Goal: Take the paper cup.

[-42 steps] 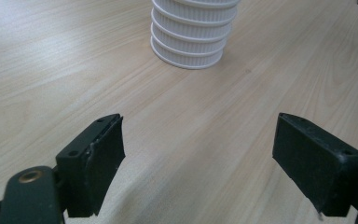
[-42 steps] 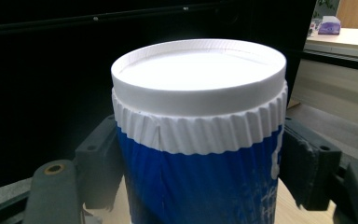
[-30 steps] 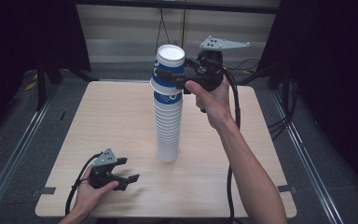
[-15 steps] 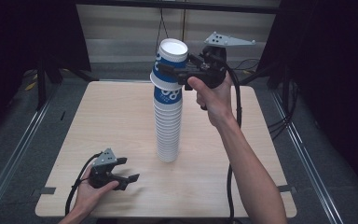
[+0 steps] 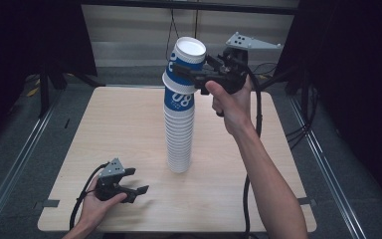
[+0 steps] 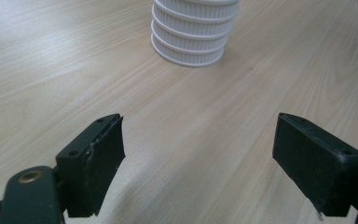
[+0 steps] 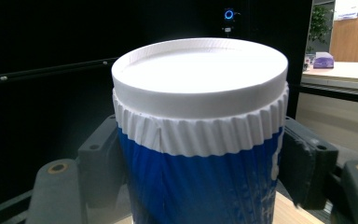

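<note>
Right gripper (image 5: pixel 191 72) clamps the tilted top cup (image 5: pixel 185 62) above mid-table; left gripper (image 5: pixel 132 185) gapes near the front-left corner.

Big white number "08" printed on the blue side of a paper cup (image 5: pixel 178 97) near the top of the tall white stack of paper cups (image 5: pixel 179 134), seen in the high view. Bits of white print at the right edge of the blue and white upside-down paper cup (image 7: pixel 200 140) in the right gripper view, too cut off to read.
</note>
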Tool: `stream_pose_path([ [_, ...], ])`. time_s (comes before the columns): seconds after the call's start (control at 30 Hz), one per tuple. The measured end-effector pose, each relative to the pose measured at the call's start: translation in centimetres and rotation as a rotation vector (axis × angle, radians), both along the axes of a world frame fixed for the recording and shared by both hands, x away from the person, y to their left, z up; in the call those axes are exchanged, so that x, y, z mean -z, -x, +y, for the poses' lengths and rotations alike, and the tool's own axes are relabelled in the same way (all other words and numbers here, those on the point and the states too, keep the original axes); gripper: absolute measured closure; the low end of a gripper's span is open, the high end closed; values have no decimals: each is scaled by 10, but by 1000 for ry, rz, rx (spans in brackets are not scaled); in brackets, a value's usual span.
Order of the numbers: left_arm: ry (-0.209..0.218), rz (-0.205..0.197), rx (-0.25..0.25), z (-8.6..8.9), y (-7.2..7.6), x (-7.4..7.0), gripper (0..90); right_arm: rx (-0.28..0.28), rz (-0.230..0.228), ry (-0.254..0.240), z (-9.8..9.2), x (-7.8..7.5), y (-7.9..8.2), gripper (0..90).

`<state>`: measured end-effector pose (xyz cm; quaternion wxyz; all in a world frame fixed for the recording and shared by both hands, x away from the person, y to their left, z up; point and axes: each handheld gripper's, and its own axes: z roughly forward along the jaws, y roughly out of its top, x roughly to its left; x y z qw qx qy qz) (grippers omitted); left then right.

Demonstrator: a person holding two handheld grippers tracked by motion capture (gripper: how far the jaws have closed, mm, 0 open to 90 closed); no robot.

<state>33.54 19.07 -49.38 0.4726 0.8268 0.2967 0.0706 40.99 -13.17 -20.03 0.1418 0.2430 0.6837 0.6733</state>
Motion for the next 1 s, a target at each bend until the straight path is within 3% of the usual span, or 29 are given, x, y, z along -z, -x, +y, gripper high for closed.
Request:
stream_pose_path([
  [0.57, -2, 6, 7, -3, 0, 2, 164, 22, -31, -46, -22, -8, 13, 263],
  [0.8, -1, 5, 4, -3, 0, 2, 163, 51, -36, -48, -39, -9, 20, 263],
  [1.0, -1, 13, 10, -4, -1, 3, 164, 112, -28, -26, -64, -3, 27, 263],
])
